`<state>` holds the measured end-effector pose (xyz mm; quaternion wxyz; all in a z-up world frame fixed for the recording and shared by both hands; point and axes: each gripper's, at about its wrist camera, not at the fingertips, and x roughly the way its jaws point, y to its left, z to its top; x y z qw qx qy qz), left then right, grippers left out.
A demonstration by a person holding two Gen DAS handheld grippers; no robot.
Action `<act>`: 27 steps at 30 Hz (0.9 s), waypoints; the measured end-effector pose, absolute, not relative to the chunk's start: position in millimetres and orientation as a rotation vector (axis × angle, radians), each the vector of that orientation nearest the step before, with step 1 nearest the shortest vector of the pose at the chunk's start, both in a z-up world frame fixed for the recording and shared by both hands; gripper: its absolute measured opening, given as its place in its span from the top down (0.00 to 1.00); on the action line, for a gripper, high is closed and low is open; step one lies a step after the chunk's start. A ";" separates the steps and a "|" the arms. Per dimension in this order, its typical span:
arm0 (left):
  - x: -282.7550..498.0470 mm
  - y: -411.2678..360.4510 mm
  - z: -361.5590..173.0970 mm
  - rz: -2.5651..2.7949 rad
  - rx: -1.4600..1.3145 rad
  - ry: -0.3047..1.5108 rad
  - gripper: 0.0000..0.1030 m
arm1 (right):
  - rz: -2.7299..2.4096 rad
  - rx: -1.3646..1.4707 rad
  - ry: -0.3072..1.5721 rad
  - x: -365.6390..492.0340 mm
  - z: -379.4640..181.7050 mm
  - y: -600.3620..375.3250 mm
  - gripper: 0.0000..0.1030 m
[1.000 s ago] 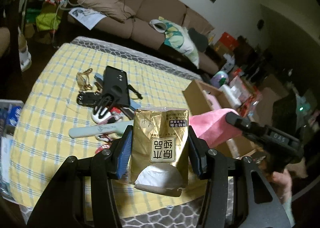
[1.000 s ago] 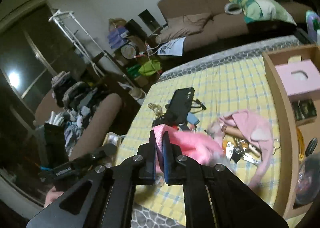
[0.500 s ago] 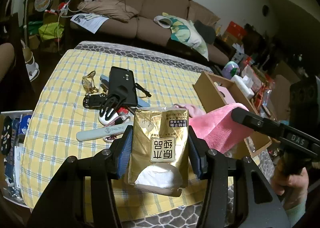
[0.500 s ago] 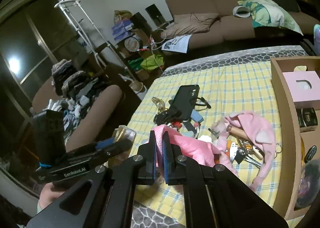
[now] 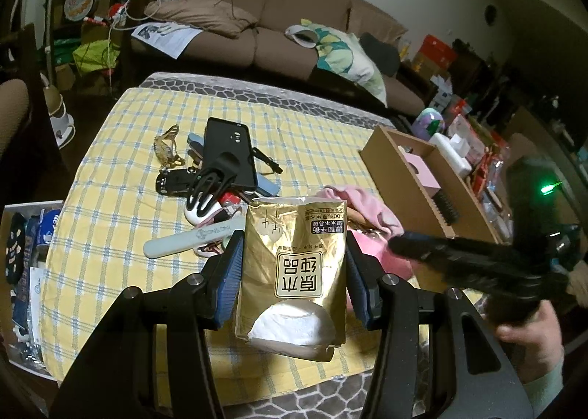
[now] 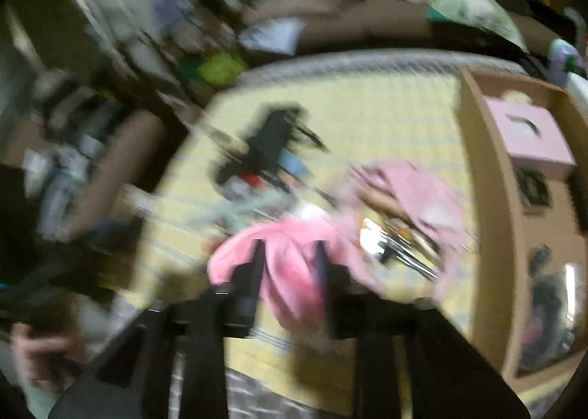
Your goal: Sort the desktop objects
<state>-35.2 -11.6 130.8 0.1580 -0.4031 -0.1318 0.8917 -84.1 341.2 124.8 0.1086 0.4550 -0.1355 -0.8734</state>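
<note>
Gold foil pouch [image 5: 294, 264], printed with black characters on a white label, sits upright between the blue pads of the left tongs [image 5: 292, 272]; both pads press its sides, and it is held just above the near edge of the counter [image 5: 110, 169], which is covered by a yellow checked cloth.

Pink cloth [image 6: 294, 264] lies bunched on the counter directly ahead of the right tongs [image 6: 290, 272]. The jaws of the right tongs are opening, with a fold of the cloth between them; the right wrist view is heavily blurred, so contact between pads and cloth cannot be confirmed. In the left wrist view the same cloth [image 5: 371, 213] shows just to the right of the pouch, with the right tongs [image 5: 404, 240] reaching in above it, held by a hand [image 5: 529, 338] at the right edge.

Behind the pouch, a cluster of items rests mid-counter: a black phone [image 5: 228, 150] leaning on a black stand, a pale green flat case [image 5: 191, 239] lying near the pouch, a white mouse-like object [image 5: 200, 211], and a gold chain [image 5: 165, 147] at the left of the group. A bunch of keys [image 6: 397, 250] lies beside the pink cloth.

An open cardboard box [image 5: 397, 165] stands at the right side of the counter and holds a pink tissue box [image 6: 529, 139]. A brown sofa [image 5: 286, 22] stands beyond the counter.
</note>
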 end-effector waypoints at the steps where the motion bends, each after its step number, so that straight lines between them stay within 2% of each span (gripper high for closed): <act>1: -35.2 -11.4 130.8 2.548 -1.151 -0.379 0.54 | -2.581 1.351 -0.403 -84.1 122.4 344.0 0.61; 2: -35.0 -10.7 130.9 2.545 -1.148 -0.379 0.54 | -2.590 1.338 -0.426 -82.4 124.0 349.9 0.59; 4: -34.6 -9.3 131.7 2.548 -1.145 -0.373 0.54 | -2.609 1.297 -0.434 -78.5 133.0 357.8 0.45; 6: -35.0 -9.4 132.6 2.553 -1.147 -0.380 0.54 | -2.677 1.224 -0.400 -70.3 148.5 367.8 0.40; 14: -30.2 -20.5 143.4 2.581 -1.115 -0.408 0.54 | -2.664 1.115 -0.451 -55.8 159.6 389.7 0.40; 18: -27.5 -41.5 144.0 2.616 -1.121 -0.424 0.54 | -2.555 1.073 -0.287 -57.3 163.3 339.0 0.40; 20: -25.8 -53.2 142.5 2.631 -1.131 -0.431 0.54 | -2.495 1.099 -0.224 -61.9 153.7 309.6 0.43; 21: -24.9 -60.5 140.9 2.636 -1.140 -0.441 0.54 | -2.441 1.126 -0.220 -65.7 144.3 292.2 0.47; 22: -24.5 -65.7 139.3 2.640 -1.145 -0.447 0.54 | -2.397 1.148 -0.223 -68.6 136.7 279.8 0.56; 24: -24.2 -78.5 136.4 2.650 -1.158 -0.457 0.54 | -2.326 1.202 -0.178 -73.9 115.9 248.2 0.65; 27: -22.7 -91.4 133.0 2.652 -1.164 -0.483 0.54 | -2.327 1.256 -0.039 -81.3 88.9 215.5 0.65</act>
